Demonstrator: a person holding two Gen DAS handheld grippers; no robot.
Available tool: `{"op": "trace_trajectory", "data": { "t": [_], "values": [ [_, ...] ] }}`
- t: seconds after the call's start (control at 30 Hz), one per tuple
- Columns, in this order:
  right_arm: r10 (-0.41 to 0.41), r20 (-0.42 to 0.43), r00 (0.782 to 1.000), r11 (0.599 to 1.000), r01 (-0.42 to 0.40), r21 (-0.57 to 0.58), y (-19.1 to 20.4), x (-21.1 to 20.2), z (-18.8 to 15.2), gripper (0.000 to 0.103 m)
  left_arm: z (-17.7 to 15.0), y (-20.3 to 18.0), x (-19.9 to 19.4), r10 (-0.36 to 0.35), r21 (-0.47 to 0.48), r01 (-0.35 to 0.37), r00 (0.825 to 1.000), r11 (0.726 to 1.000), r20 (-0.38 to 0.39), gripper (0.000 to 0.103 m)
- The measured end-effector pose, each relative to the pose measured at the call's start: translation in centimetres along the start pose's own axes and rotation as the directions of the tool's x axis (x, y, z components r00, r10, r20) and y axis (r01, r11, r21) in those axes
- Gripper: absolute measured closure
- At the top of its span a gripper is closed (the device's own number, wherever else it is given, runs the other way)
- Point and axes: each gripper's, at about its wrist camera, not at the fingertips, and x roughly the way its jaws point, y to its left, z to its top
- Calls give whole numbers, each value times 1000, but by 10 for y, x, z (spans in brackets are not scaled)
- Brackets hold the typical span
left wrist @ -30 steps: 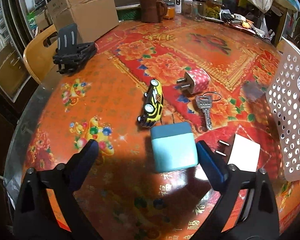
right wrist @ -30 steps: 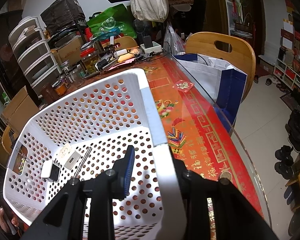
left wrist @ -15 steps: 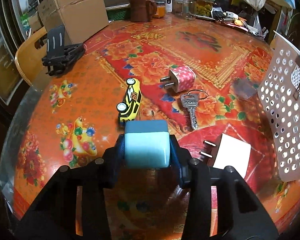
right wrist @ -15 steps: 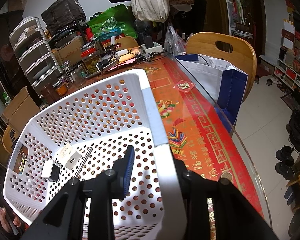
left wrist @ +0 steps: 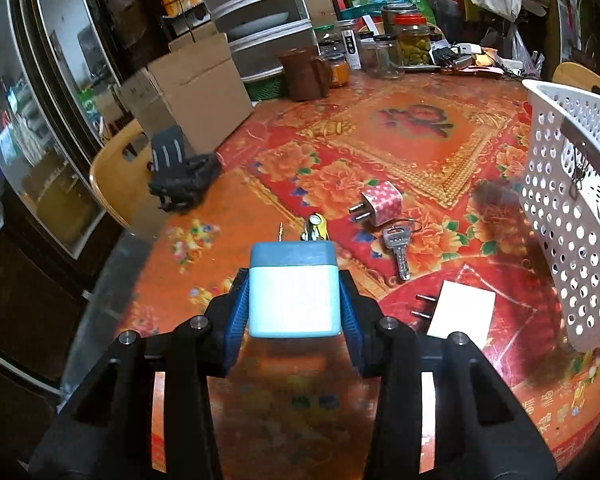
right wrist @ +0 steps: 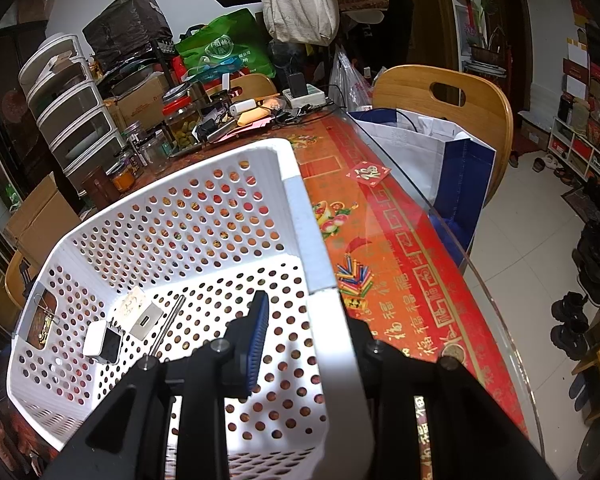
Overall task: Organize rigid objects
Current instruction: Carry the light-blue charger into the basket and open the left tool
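Note:
My left gripper (left wrist: 294, 304) is shut on a light blue charger block (left wrist: 293, 290) and holds it above the table. Behind the block, a yellow toy car (left wrist: 315, 227) is mostly hidden. A pink dotted plug (left wrist: 381, 203), a key on a ring (left wrist: 399, 244) and a white charger (left wrist: 461, 315) lie on the red floral tablecloth. The white perforated basket (left wrist: 572, 200) stands at the right. My right gripper (right wrist: 304, 332) is shut on the basket's wall (right wrist: 324, 304). Inside the basket lie small white chargers (right wrist: 104, 342) and a metal rod (right wrist: 168, 324).
A black phone stand (left wrist: 178, 172) sits at the table's left edge by a cardboard box (left wrist: 196, 88). A brown mug (left wrist: 304, 74) and several jars (left wrist: 412, 46) stand at the back. Wooden chairs (right wrist: 444, 100) and a white-blue bag (right wrist: 432, 168) flank the glass-edged table.
My left gripper closed on the blue charger block and lifted it off the table; the view tilted up. The right gripper has kept its hold on the basket wall.

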Motion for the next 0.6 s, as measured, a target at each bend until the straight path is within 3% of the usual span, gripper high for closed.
{"op": "trace_trajectory", "data": {
  "t": [0.17, 0.37, 0.47, 0.6],
  "values": [
    [0, 1, 1000, 1000, 0, -1, 0, 0, 1, 75, 19, 0, -31, 7, 35, -9, 998, 999, 67, 64],
    [-1, 0, 1000, 1000, 1, 1, 0, 0, 1, 75, 54, -30, -84, -56, 137, 33, 984, 990, 166, 64],
    [0, 0, 1000, 1000, 0, 1, 0, 0, 1, 75, 70, -62, -109, -97, 226, 50, 975, 973, 201, 64],
    [4, 0, 1000, 1000, -4, -1, -2, 1, 2, 75, 86, -112, -121, -178, 351, 106, 967, 931, 180, 64]
  ]
}}
